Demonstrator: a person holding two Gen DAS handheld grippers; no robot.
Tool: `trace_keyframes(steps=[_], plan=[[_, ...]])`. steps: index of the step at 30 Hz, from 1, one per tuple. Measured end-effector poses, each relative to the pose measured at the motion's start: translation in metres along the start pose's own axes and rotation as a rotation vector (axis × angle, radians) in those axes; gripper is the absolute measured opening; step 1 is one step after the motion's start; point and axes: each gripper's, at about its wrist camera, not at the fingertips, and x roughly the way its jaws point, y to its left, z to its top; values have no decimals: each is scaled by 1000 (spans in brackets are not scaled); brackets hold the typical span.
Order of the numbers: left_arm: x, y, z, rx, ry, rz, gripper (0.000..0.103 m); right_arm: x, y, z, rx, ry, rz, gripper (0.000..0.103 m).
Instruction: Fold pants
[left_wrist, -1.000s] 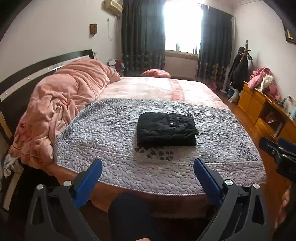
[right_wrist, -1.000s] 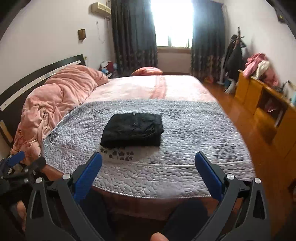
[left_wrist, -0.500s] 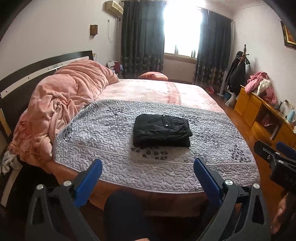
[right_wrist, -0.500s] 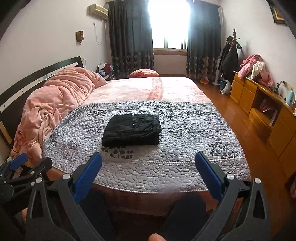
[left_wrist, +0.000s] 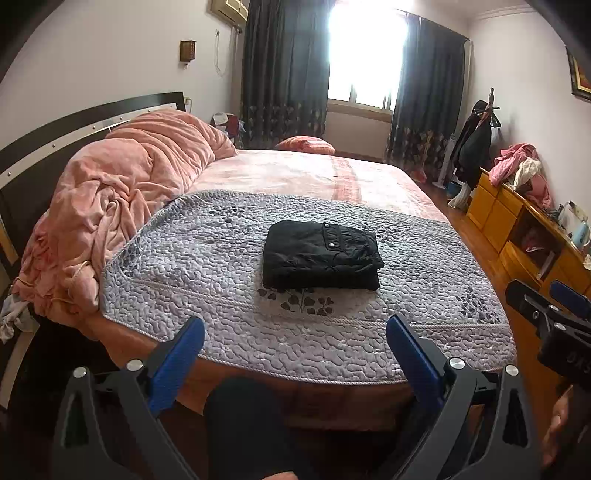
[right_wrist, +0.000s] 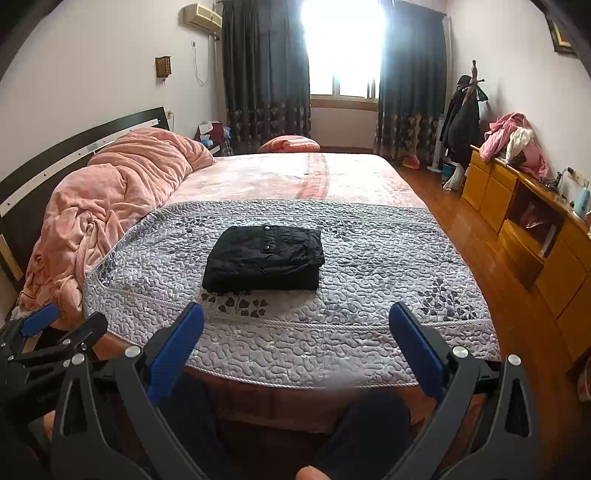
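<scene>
Pants (left_wrist: 320, 255), black, lie folded in a compact stack mid-way across the grey quilted cover (left_wrist: 221, 280), pink duvet (left_wrist: 122, 192) to the left. Left gripper (left_wrist: 295, 354) and right gripper (right_wrist: 295, 345) both hang off the near bed edge, jaws spread, holding nothing. Risk looks small: any further poke or re-grab could drag the top layer and undo the stack.

soft cloth on the bed, hard plastic up close, glossy wood around

the pants (left_wrist: 320, 260) are matt black cloth; the quilt (left_wrist: 207, 266) is grey stitched, bumpy fabric; the blanket (left_wrist: 122, 184) is pink plush; gripper pads (right_wrist: 173, 349) look smooth blue plastic; the floor (right_wrist: 517, 295) is shiny wood.
</scene>
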Motion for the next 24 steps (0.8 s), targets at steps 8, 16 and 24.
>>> trace_keyframes(steps=[8, 16, 24], plan=[[1, 3, 2, -5, 2, -2, 99, 3, 1, 1, -9, 8, 7, 100], [2, 3, 5, -5, 6, -7, 99, 8, 6, 1, -13, 21, 18, 100], [11, 10, 6, -27, 23, -7, 99, 13, 6, 0, -7, 27, 28, 100]])
